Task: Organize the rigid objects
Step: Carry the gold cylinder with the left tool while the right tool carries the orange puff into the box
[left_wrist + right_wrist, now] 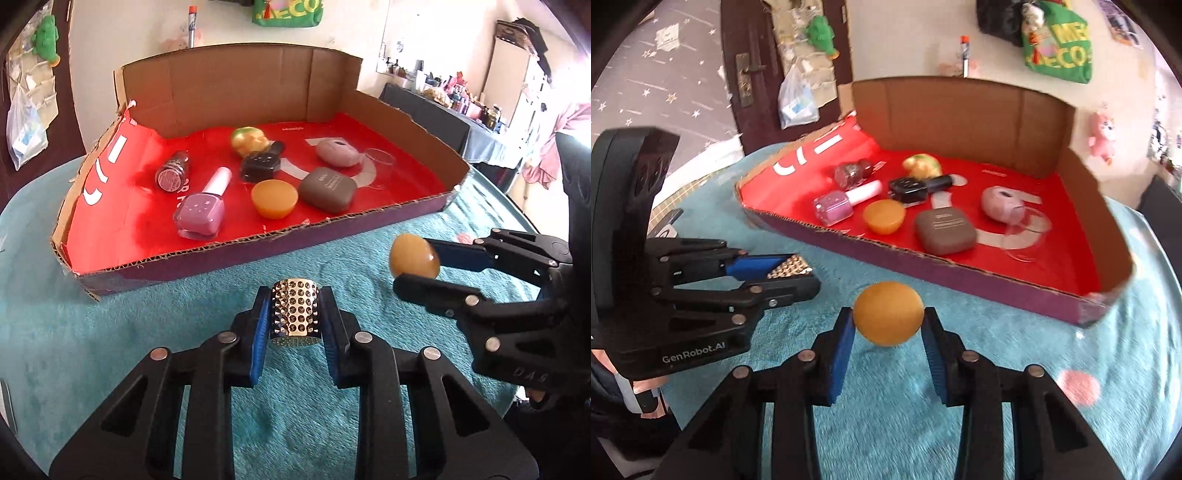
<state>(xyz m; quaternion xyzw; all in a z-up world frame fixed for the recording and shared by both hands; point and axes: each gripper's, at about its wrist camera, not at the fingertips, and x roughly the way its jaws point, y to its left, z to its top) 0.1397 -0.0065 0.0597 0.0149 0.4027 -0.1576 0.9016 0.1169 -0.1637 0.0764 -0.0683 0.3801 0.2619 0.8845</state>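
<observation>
My left gripper [294, 314] is shut on a gold studded cylinder [294, 316], held above the teal cloth in front of the cardboard tray [258, 242]. It also shows in the right wrist view [798, 271] with the cylinder [788, 266]. My right gripper [888, 323] is shut on an orange egg-shaped piece [888, 317], held in front of the tray [960, 275]; the left wrist view shows this gripper [410, 266] and the egg [414, 260] at the right.
The red-lined tray holds a pink nail polish bottle [205, 206], a glitter bottle [173, 170], a black bottle [260, 164], an orange half shell [274, 198], a brown case [327, 189], a pink case [337, 152], a clear glass [378, 162] and a green-gold ball [248, 140].
</observation>
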